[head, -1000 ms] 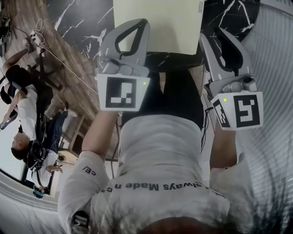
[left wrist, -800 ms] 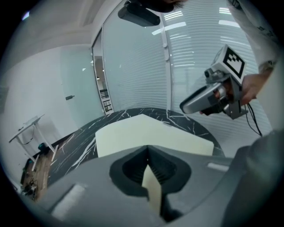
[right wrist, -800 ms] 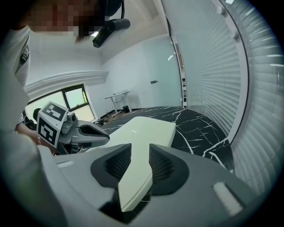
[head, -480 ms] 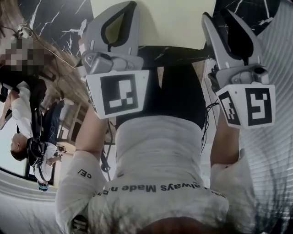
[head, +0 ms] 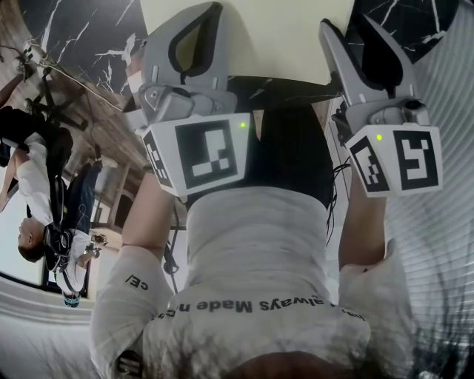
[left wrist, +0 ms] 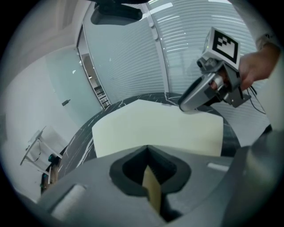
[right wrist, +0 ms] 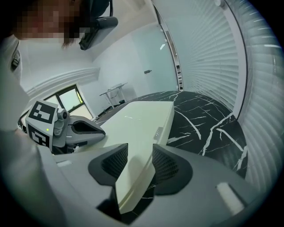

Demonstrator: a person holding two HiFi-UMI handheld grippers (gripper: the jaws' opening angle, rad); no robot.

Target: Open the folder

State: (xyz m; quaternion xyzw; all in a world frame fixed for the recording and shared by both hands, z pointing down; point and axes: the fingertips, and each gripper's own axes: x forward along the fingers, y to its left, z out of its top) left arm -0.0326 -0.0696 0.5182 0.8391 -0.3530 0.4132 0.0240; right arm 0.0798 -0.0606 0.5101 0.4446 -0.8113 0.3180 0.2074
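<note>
A cream folder [head: 285, 37] lies closed on the black marble table [head: 96, 37]. My left gripper [head: 200, 15] is at the folder's near edge, and in the left gripper view its jaws [left wrist: 148, 153] are shut on a thin cream edge of the folder [left wrist: 159, 128]. My right gripper [head: 346, 26] is at the near right corner. Its jaws [right wrist: 140, 153] have just been opening, and the folder's corner [right wrist: 142, 119] lies between them with a gap at the pads. Each gripper view shows the other gripper: the right gripper [left wrist: 195, 99] and the left gripper [right wrist: 95, 128].
The marble table [right wrist: 208, 119] runs on past the folder toward a curved wall of white blinds [right wrist: 248, 66]. The near table edge is just under the grippers. My body in a white shirt [head: 252, 252] fills the lower head view. Other people [head: 37, 185] are off to the left.
Both grippers have come down to the folder's near edge and look larger in the head view. The right gripper's jaws have spread wider around the folder's corner.
</note>
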